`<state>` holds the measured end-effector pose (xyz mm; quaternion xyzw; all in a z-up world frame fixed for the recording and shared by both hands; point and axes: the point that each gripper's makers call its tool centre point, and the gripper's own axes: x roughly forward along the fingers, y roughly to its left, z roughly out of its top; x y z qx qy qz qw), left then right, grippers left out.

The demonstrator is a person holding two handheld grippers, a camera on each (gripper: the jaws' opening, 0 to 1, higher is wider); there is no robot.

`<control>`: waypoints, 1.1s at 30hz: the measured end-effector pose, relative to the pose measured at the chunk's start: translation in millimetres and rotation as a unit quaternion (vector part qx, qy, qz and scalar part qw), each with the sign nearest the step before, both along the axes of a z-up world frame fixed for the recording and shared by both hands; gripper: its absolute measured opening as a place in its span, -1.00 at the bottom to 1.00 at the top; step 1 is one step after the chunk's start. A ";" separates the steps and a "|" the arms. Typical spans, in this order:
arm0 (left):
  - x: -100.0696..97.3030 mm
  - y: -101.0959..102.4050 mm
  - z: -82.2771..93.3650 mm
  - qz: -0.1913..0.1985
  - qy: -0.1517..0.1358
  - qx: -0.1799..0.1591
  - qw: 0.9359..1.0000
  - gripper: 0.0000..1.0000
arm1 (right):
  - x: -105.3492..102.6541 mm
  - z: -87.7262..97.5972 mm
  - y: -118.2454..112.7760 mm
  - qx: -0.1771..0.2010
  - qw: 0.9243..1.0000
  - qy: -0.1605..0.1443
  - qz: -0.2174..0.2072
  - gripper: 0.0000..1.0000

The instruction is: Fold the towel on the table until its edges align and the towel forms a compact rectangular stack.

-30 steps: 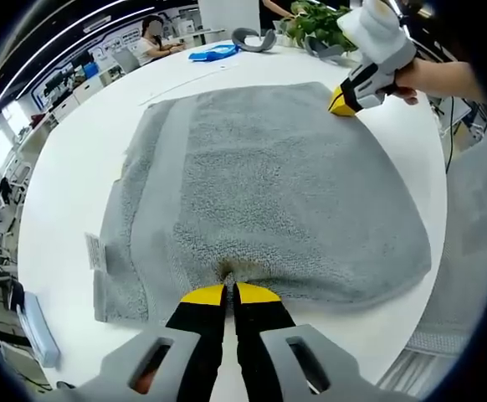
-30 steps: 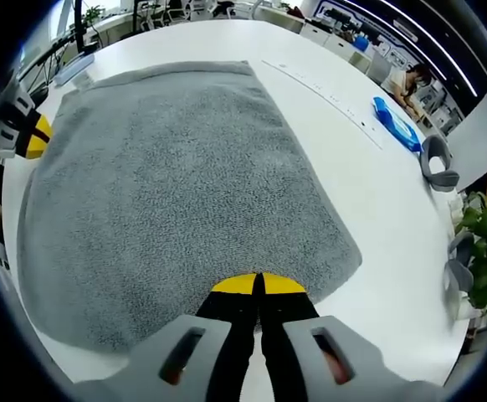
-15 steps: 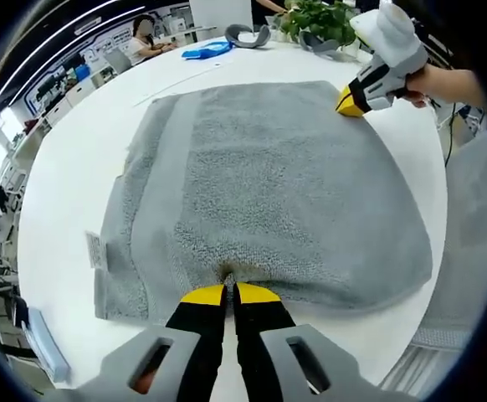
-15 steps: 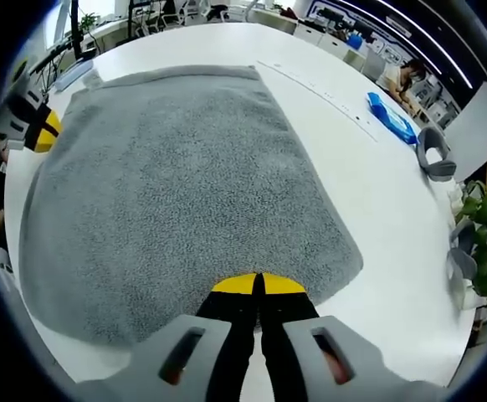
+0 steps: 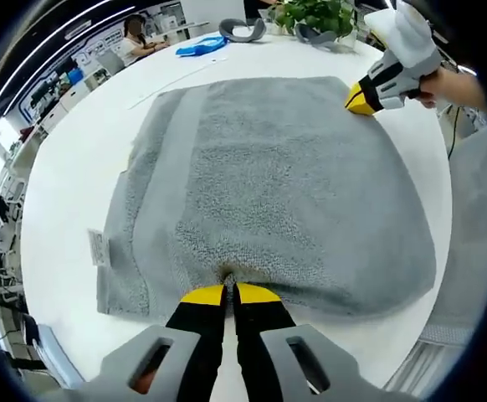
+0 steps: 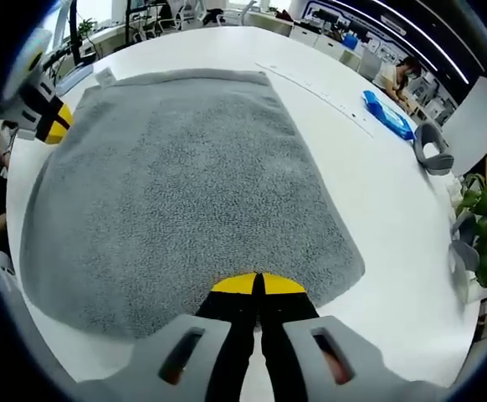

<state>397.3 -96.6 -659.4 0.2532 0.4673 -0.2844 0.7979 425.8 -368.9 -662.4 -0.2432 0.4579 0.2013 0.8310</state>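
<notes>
Both pairs of fingers are pinched tight on one grey towel (image 5: 269, 184): the left gripper (image 5: 230, 293) and right gripper (image 6: 257, 285) hold neighbouring corners. Beyond the towel on the white table (image 6: 377, 193) lies one blue packet (image 6: 390, 117).

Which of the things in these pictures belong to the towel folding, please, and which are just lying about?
For the job:
- grey towel
- left claw, shut on the towel's near edge
- right claw, shut on the towel's edge
- white table

Just lying about:
- blue object
- potted plant
- grey curved object
</notes>
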 end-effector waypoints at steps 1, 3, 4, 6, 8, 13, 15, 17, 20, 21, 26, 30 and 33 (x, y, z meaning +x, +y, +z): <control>0.9 0.3 0.0 0.000 0.000 0.001 1.000 -0.93 | -0.8 -0.1 0.0 0.002 1.000 0.000 -0.001 -1.00; 2.2 0.7 0.0 0.000 0.001 0.001 1.000 -0.93 | -2.0 0.2 -0.1 0.004 1.000 0.000 -0.003 -1.00; 3.1 1.0 -0.1 0.000 0.001 0.001 1.000 -0.93 | -2.6 0.4 -0.2 0.005 1.000 -0.001 -0.004 -1.00; 3.7 1.0 -0.2 -0.001 0.001 0.002 1.000 -0.93 | -3.7 -0.2 -0.8 0.006 1.000 -0.001 -0.005 -1.00; 4.1 0.7 -0.2 -0.002 0.002 0.004 1.000 -0.93 | -5.1 0.3 -0.9 0.008 1.000 -0.002 -0.006 -1.00; 5.9 0.8 0.2 -0.003 0.002 0.006 1.000 -0.93 | -8.0 0.5 -1.1 0.010 1.000 -0.005 -0.008 -1.00; 7.0 1.1 0.2 -0.002 0.002 0.006 1.000 -0.93 | -8.3 0.5 -1.0 0.013 1.000 -0.006 -0.010 -1.00; 7.6 1.3 0.4 -0.002 0.001 0.006 1.000 -0.93 | -8.4 0.4 -0.7 0.015 1.000 -0.007 -0.012 -1.00; 8.6 1.5 0.5 -0.004 0.000 0.009 1.000 -0.93 | -9.0 0.1 -0.6 0.017 1.000 -0.008 -0.014 -1.00; 8.7 1.6 0.5 -0.004 0.000 0.009 1.000 -0.93 | -9.2 0.2 -0.5 0.017 1.000 -0.008 -0.014 -1.00; 10.4 2.4 0.6 -0.002 0.000 0.007 1.000 -0.93 | -10.4 0.3 -0.3 0.020 1.000 -0.008 -0.017 -1.00; 12.1 2.8 0.7 -0.001 0.000 0.006 1.000 -0.93 | -12.0 0.8 0.1 0.022 1.000 -0.008 -0.018 -1.00; 13.5 3.0 0.8 -0.001 -0.001 0.006 1.000 -0.93 | -12.6 0.7 -0.2 0.023 1.000 -0.007 -0.018 -1.00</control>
